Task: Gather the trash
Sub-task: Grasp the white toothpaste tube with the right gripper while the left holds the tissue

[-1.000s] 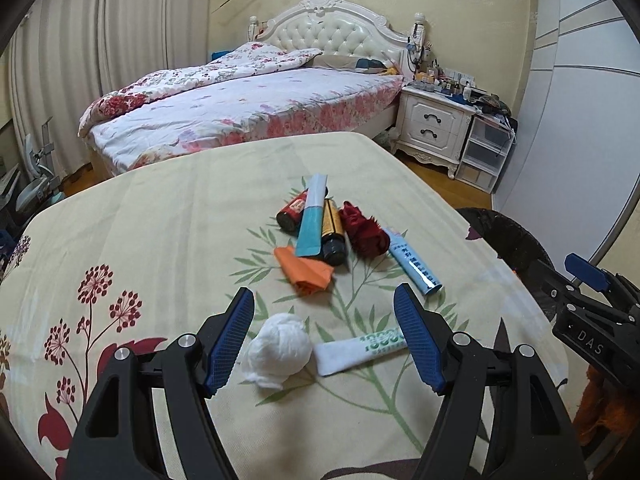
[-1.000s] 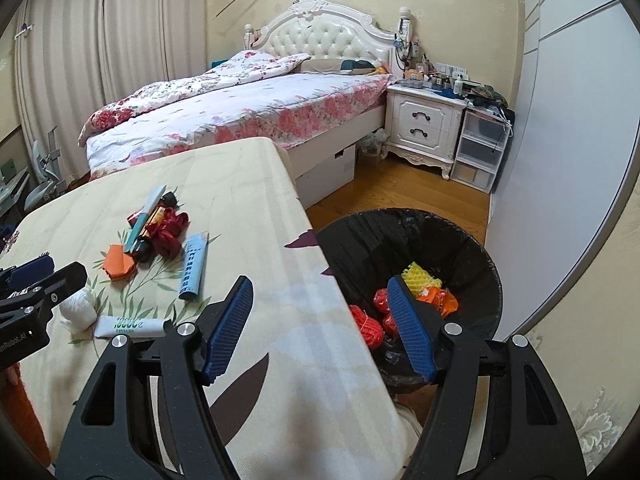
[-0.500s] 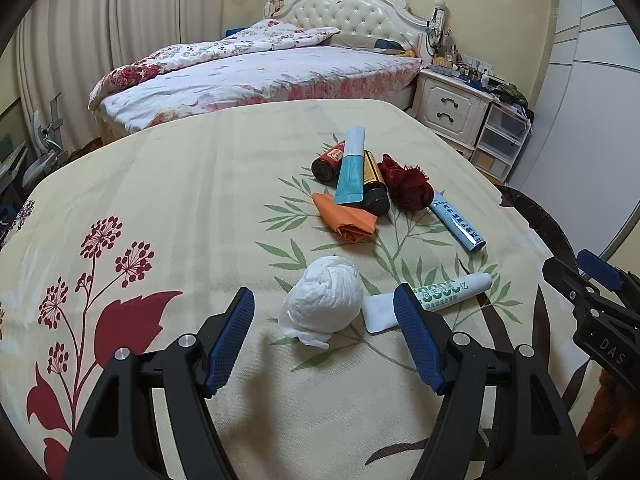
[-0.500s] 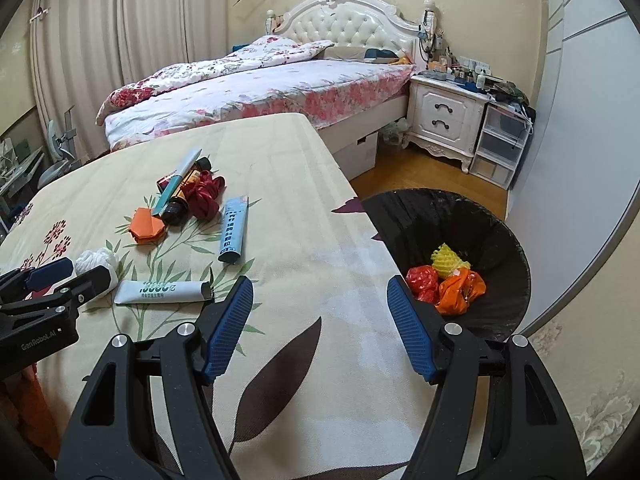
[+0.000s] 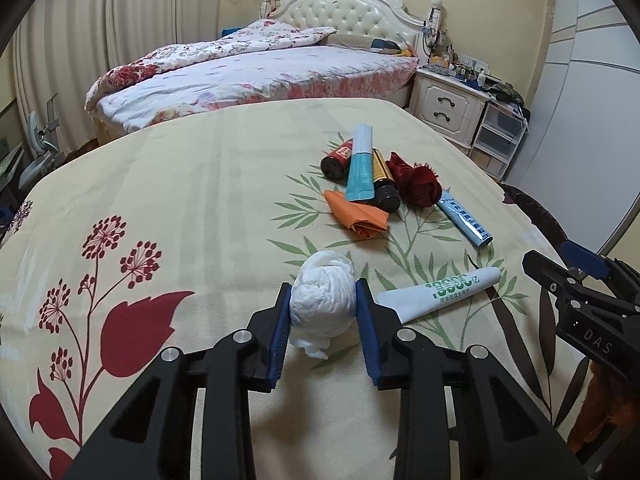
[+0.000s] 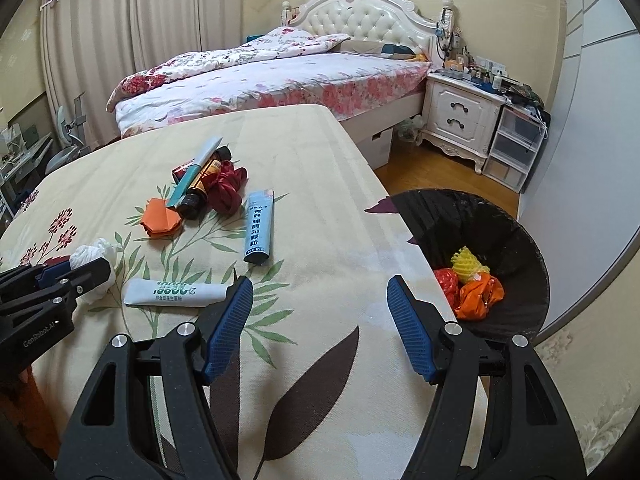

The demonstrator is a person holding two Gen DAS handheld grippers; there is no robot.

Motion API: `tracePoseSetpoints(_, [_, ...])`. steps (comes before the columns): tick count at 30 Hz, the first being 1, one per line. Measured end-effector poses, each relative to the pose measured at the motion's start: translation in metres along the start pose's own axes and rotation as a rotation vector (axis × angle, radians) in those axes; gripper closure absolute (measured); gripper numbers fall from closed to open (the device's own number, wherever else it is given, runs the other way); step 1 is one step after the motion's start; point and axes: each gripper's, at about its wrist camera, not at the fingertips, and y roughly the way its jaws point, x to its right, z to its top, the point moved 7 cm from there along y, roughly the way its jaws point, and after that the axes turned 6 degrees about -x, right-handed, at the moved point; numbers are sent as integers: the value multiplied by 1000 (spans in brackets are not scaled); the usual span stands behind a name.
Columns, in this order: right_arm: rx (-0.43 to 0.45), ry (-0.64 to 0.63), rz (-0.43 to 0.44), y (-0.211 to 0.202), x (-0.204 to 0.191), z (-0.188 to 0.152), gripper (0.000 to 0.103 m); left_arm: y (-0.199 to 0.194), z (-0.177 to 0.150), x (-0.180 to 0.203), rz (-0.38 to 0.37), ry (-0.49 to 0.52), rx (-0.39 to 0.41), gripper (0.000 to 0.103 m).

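My left gripper [image 5: 323, 300] is shut on a white crumpled wad [image 5: 323, 304] on the floral tablecloth [image 5: 180, 208]; it also shows in the right wrist view [image 6: 94, 258]. A white tube [image 5: 440, 292] lies just to its right. Beyond lie an orange paper [image 5: 358, 216], a teal tube [image 5: 360, 168], two dark bottles [image 5: 336, 160], a dark red cloth [image 5: 416, 182] and a blue tube [image 5: 464, 220]. My right gripper [image 6: 320, 304] is open and empty above the table's right part, beside the black trash bin [image 6: 500, 216].
The bin holds red, yellow and orange trash [image 6: 468, 284]. A bed [image 5: 256, 76] and a white nightstand [image 5: 448, 104] stand behind the table. The table's right edge [image 6: 400, 220] drops off next to the bin.
My left gripper moved forward and closed on the white wad. My right gripper swung left from over the bin toward the table, still open.
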Motion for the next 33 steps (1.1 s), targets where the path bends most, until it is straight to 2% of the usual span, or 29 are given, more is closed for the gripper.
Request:
tracePoseSetpoints(8, [-28,-25,-3,15,-10,10,35,-14,-12,-40,59,-50,0,71])
tracePoseSetpoints(13, [-61,-57,-12,20,-16,5,35,-20,-21,-62,90,-81,-5,71])
tracePoseSetpoints(22, [-104,-135,45,10,-45,-23,34,-28,-29,-86,111,-124,4,71])
tracePoseSetpoints(33, [-88,-218,111,-6,-80,-24,34,-37,-43,-115,162,-174,8,71])
